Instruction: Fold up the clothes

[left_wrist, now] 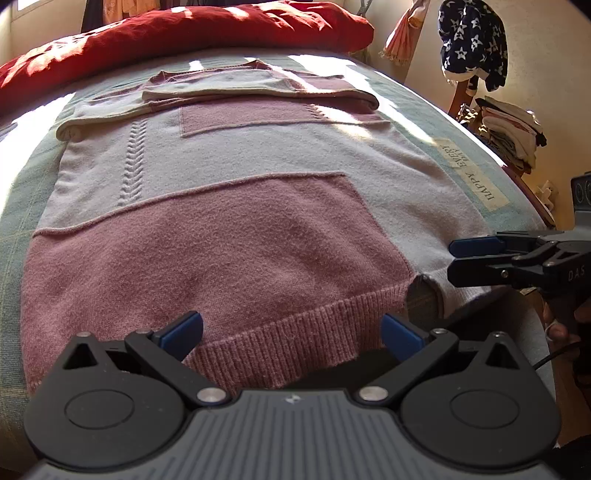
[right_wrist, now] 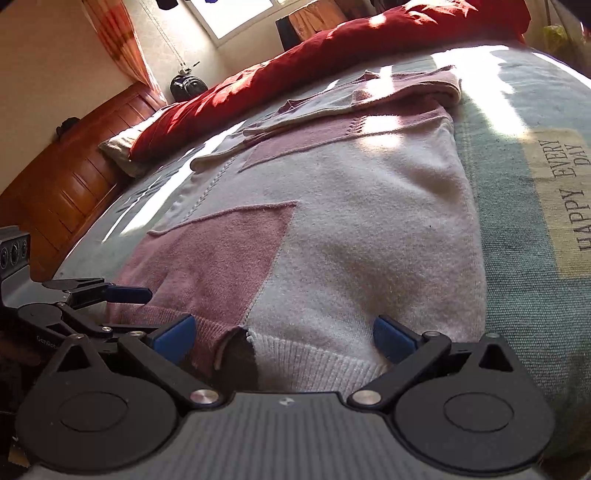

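- The sweater (left_wrist: 236,206) lies flat on the bed (left_wrist: 498,184), sleeves already folded across its far end, ribbed hem (left_wrist: 288,332) nearest you. Take the hem as your landmark.
- Your left gripper (left_wrist: 291,334) sits at the pink stretch of the hem with its fingers (left_wrist: 183,330) spread wide and nothing between them. Close now and you may catch only the top layer, so the back panel stays behind and the fold comes out skewed.
- Your right gripper (right_wrist: 284,338) is over the white stretch of the hem, just beside the slit (right_wrist: 240,354) where pink meets white, fingers (right_wrist: 391,338) equally apart and empty. A finger slipping into that slit could snag the knit or drag one side loose.
- Both grippers are near each other along the hem, and the outer corners look unsupported. I judge that lifting from here would let those corners droop and crease.
- The hem hangs right at the bed's near edge. Pull toward yourself and the sweater could slide off.
- Carrying the hem toward the far end too fast may disturb the folded sleeves (left_wrist: 229,92).
- The red quilt (left_wrist: 184,33) beyond the sleeves limits your reach.
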`<control>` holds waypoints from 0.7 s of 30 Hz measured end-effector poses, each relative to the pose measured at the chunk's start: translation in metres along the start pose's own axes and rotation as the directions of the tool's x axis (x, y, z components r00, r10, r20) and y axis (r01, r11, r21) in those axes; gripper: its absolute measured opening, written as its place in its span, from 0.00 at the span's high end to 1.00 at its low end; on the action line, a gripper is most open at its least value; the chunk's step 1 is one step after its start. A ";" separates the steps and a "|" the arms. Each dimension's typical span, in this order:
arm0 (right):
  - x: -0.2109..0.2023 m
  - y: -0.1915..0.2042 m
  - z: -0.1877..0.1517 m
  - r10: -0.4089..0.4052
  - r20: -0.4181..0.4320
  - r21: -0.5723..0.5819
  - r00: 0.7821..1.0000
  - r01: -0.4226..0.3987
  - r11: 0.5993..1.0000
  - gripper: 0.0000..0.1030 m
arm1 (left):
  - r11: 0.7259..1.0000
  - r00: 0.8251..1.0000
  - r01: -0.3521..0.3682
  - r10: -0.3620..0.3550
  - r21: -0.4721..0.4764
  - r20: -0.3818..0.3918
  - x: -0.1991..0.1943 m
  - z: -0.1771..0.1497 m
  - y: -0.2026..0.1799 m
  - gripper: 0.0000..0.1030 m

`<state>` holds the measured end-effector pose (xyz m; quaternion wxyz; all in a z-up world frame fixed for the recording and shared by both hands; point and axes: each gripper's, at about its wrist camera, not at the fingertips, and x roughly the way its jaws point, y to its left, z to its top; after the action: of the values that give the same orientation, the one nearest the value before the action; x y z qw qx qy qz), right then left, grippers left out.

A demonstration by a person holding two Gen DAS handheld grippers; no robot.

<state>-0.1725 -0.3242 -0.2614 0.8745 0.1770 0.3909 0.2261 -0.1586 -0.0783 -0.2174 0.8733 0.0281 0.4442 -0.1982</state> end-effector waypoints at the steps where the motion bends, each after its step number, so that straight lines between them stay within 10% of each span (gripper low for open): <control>1: 0.000 0.001 0.000 -0.004 0.000 -0.003 1.000 0.004 1.000 0.00 | 1.000 1.000 -0.002 0.002 0.009 0.014 -0.002 0.002 -0.001 0.01; 21: 0.005 0.012 -0.005 -0.080 0.019 -0.032 0.997 0.081 0.996 0.00 | 0.982 0.984 0.019 0.015 -0.186 0.177 -0.022 -0.016 0.069 0.01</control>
<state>-0.1762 -0.3110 -0.2618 0.8891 0.1486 0.3862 0.1956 -0.1569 -0.0037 -0.2182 0.9080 -0.0725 0.3810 -0.1582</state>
